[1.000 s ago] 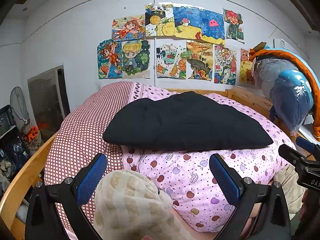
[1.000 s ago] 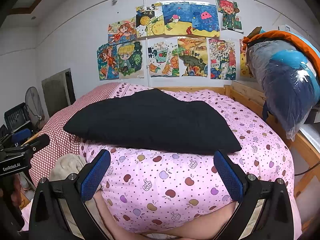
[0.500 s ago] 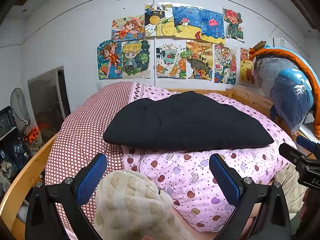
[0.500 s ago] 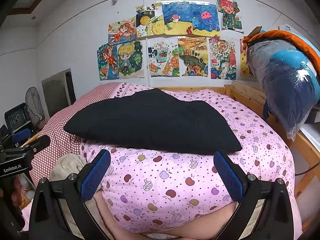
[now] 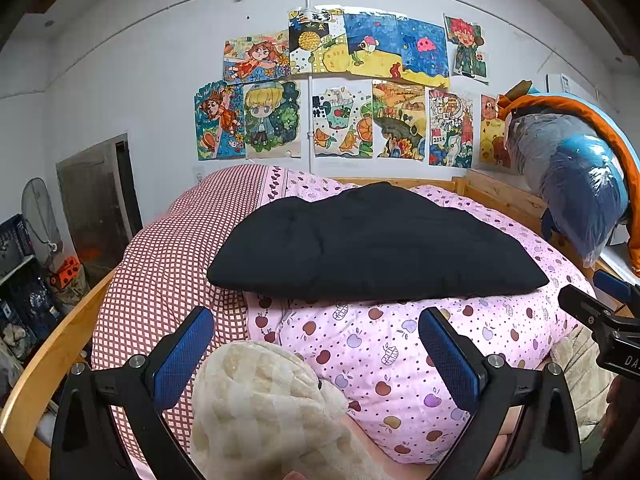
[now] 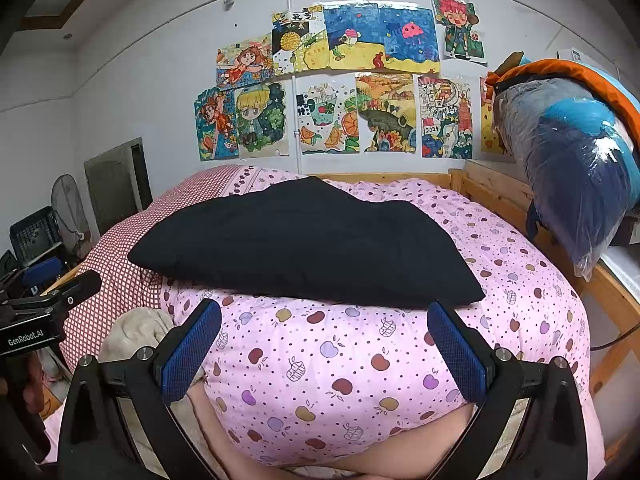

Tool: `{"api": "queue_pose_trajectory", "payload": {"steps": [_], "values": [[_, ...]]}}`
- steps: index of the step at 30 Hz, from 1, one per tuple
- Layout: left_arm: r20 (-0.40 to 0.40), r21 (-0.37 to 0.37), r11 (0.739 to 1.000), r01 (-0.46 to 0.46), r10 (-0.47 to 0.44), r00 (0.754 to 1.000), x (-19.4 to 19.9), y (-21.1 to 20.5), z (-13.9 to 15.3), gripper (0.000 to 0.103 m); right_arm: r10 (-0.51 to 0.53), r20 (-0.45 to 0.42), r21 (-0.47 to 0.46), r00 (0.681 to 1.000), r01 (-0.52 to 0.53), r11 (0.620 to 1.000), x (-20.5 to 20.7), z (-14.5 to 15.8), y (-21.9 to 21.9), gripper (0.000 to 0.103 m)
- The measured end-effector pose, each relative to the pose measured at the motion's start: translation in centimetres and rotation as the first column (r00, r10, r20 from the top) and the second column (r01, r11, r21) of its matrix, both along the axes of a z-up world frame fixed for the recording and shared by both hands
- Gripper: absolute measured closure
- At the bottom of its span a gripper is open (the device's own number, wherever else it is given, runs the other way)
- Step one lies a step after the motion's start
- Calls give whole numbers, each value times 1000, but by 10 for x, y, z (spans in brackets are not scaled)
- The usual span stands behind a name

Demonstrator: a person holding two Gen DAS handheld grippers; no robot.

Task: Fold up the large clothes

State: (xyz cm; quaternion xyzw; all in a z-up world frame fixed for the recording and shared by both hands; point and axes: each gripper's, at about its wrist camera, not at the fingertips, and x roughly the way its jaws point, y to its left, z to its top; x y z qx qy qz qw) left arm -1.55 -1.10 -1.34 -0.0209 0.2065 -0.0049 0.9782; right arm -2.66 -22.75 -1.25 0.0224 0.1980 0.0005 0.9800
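Both the left gripper (image 5: pixel 316 346) and right gripper (image 6: pixel 324 340) hover with jaws spread wide and empty at the near edge of the pink quilt (image 6: pixel 360 352), where the folded black garment (image 6: pixel 304 244) lies beyond, below 12 wall drawings (image 6: pixel 340 80).

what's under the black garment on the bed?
The black folded garment lies on the pink apple-print quilt, its left edge reaching toward the red checked bedding. Anything beneath the quilt is covered, so it cannot be seen.

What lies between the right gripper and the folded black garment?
In the right wrist view, only bare pink apple-print quilt separates the open right gripper from the folded black garment.
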Motion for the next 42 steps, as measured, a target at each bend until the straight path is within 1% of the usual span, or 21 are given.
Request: {"api": "queue_pose_trajectory", "payload": {"steps": [12,19,42], "values": [[-1,1,1000,0,0,1000,0,0,0,0,0,1,0,1000,0,1000,0,0,-1,2],[-5,0,1000,-2,2,1000,4,8,-1,0,-1,1,1,1000,1,1000,0,0,0,2],[-1,8,1000,-1,1,1000,4,15,2,0,-4,6,8,1000,4,1000,-4,3,-1,2]]}}
